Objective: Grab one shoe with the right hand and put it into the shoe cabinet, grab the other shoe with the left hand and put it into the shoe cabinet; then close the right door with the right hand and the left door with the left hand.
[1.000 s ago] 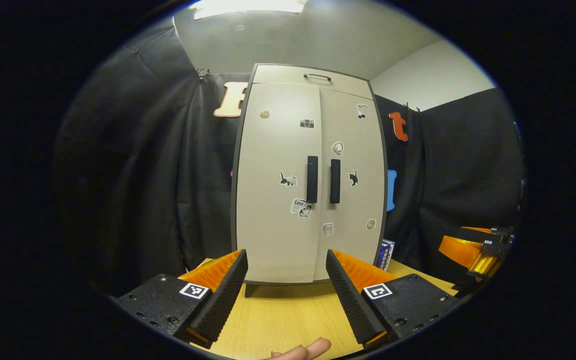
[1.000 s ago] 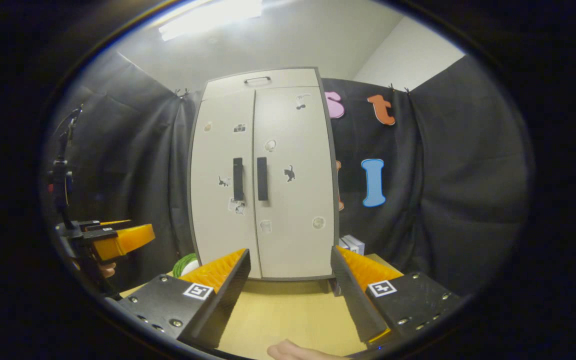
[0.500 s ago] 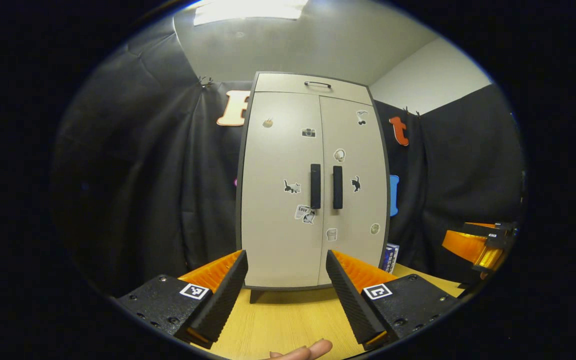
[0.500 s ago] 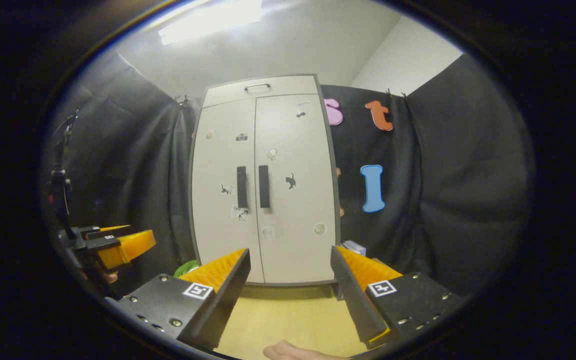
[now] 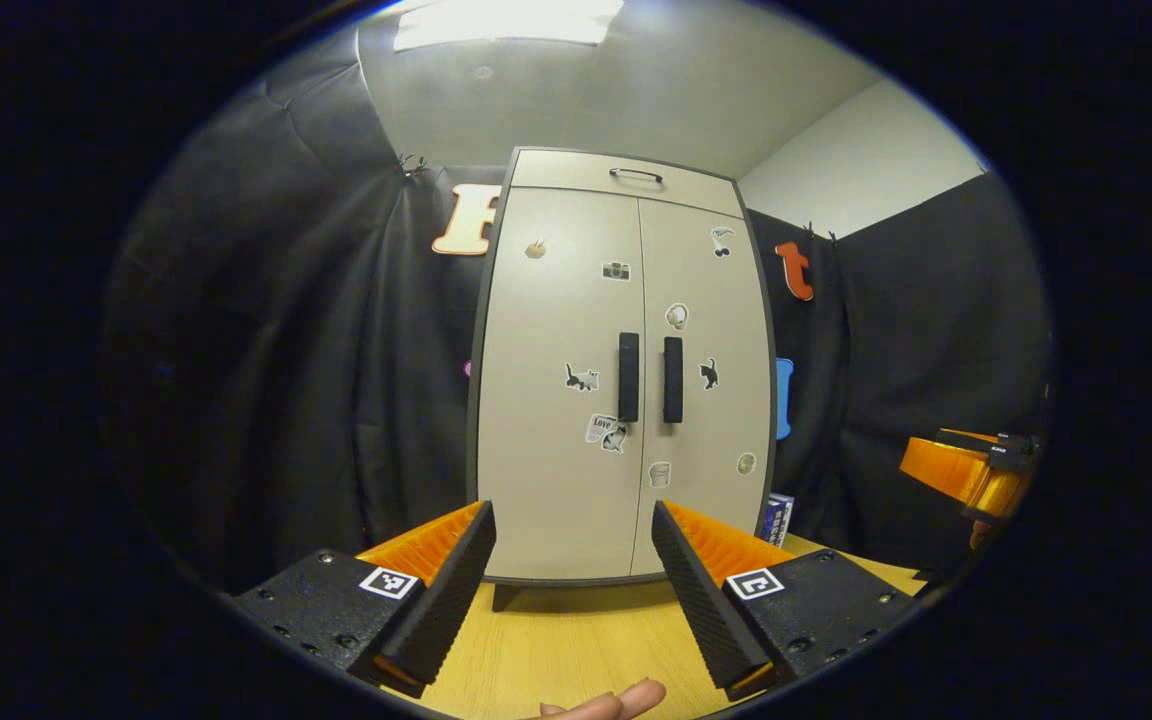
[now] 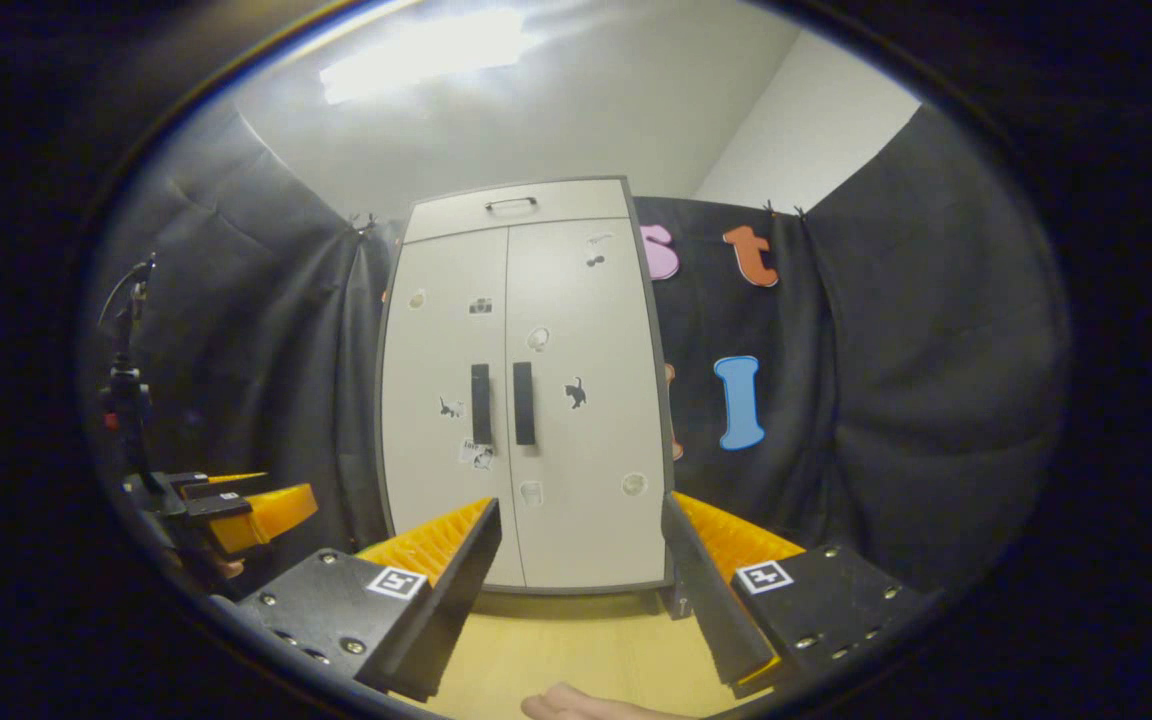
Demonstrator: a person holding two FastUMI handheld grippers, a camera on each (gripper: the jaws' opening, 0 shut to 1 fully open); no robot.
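The shoe cabinet (image 5: 626,380) stands upright on the wooden table (image 5: 576,640) against the black cloth, its left door (image 5: 556,380) and right door (image 5: 701,370) both flush closed, the 2 black handles (image 5: 649,378) side by side. The left gripper (image 5: 571,555) and the right gripper (image 6: 581,555) hang in front of it, each with fingers spread wide and nothing between them.

The table (image 5: 576,640) is light wood, its grain running toward the cabinet (image 5: 556,400), which stands on it at 12 o'clock in both views, upright on short dark feet with both doors shut. In the left gripper view a small blue-and-white box (image 5: 776,518) stands at the cabinet's foot at 2 o'clock, just beside its right side. In the right gripper view bare tabletop (image 6: 576,650) lies in front of the cabinet
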